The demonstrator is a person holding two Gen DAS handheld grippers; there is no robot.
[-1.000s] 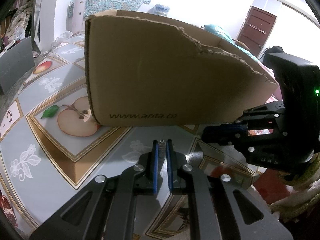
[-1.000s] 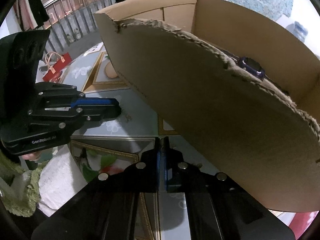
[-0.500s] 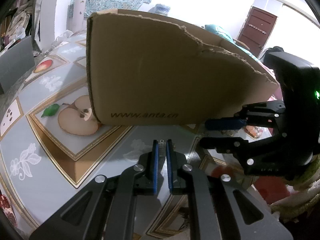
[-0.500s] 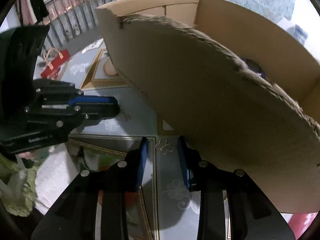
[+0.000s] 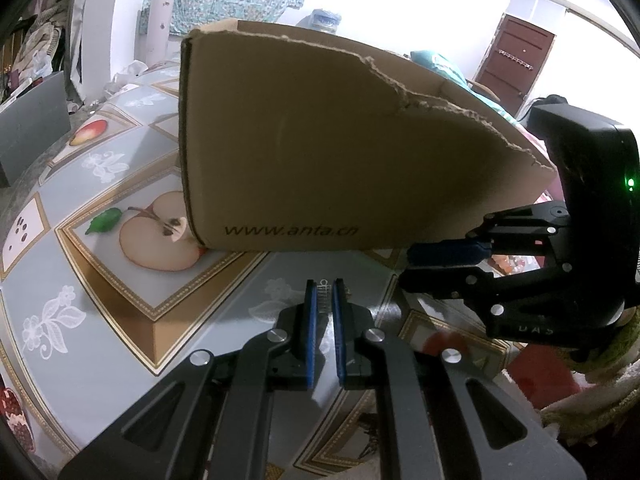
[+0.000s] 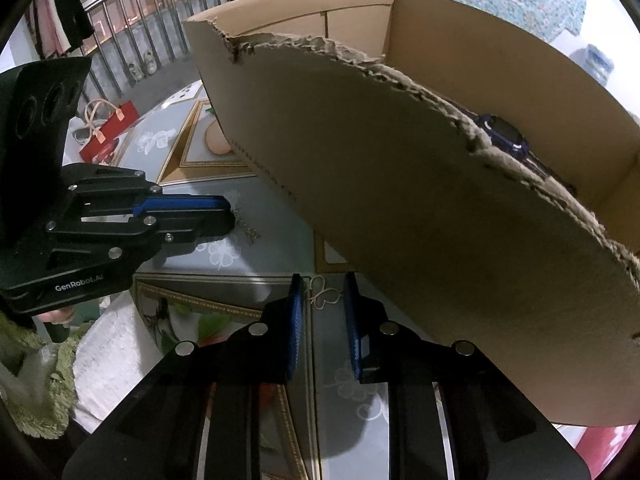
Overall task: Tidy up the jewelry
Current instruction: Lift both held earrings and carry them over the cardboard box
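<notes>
A torn cardboard box (image 5: 320,140) stands on the fruit-patterned table (image 5: 120,340). A dark purple watch (image 6: 504,136) lies inside it, behind the ragged edge. My left gripper (image 5: 324,286) is shut on a thin silver chain (image 5: 323,292), just short of the box's printed side. In the right wrist view that chain (image 6: 246,230) dangles from the left gripper (image 6: 226,216). My right gripper (image 6: 322,284) points down at the table, its jaws closing. A small gold butterfly-shaped piece (image 6: 325,297) lies on the table between them, not pressed by either pad.
The box (image 6: 400,200) overhangs the right gripper closely on its right side. The right gripper (image 5: 408,268) sits level with the left one, beside the box corner. A white cloth (image 6: 108,352) lies at the table's near edge. A red bag (image 6: 116,128) stands on the floor beyond.
The right gripper's jaws went from shut to wide apart, then narrowed partway; the gold butterfly piece now shows between them. The left gripper and its chain stayed still.
</notes>
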